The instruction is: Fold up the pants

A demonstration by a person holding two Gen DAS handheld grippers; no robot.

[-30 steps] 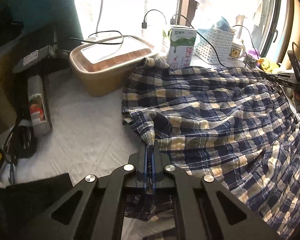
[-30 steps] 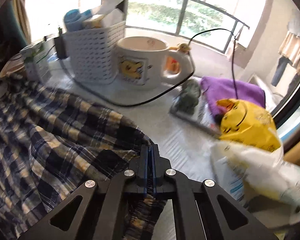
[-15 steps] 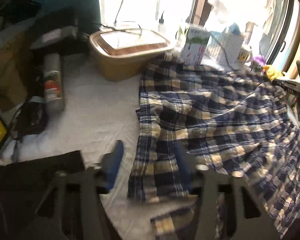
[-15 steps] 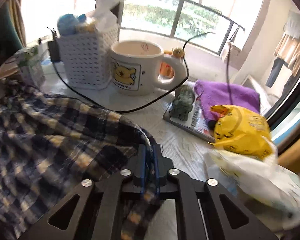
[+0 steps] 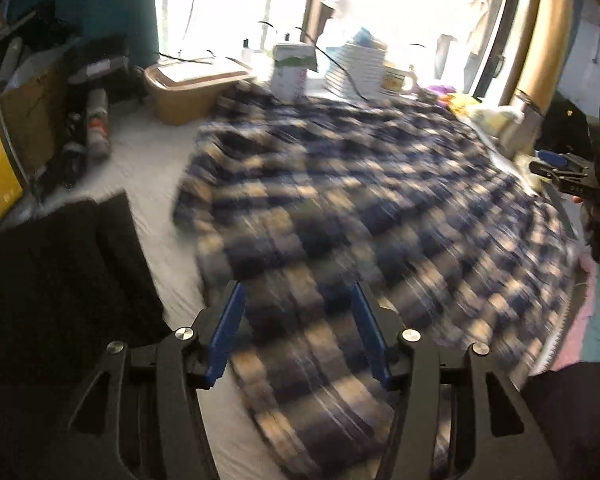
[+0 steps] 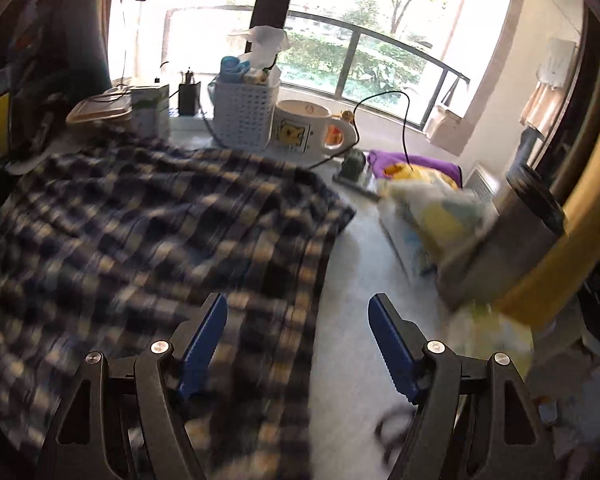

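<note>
A second ago both grippers were clamped on the plaid pants; now the left gripper stands apart above the near cloth, and the right gripper is opening, nothing pinched. The pants lie spread on the white surface.

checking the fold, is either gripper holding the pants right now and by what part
Nothing is held. The left gripper is open over the plaid pants; the right gripper is opening, pads clear of the cloth.

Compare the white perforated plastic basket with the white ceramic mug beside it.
The white perforated plastic basket is boxy, taller, and stuffed with items; the white ceramic mug is round, lower, has a handle and a yellow cartoon print. Both are white and stand upright by the window.
</note>
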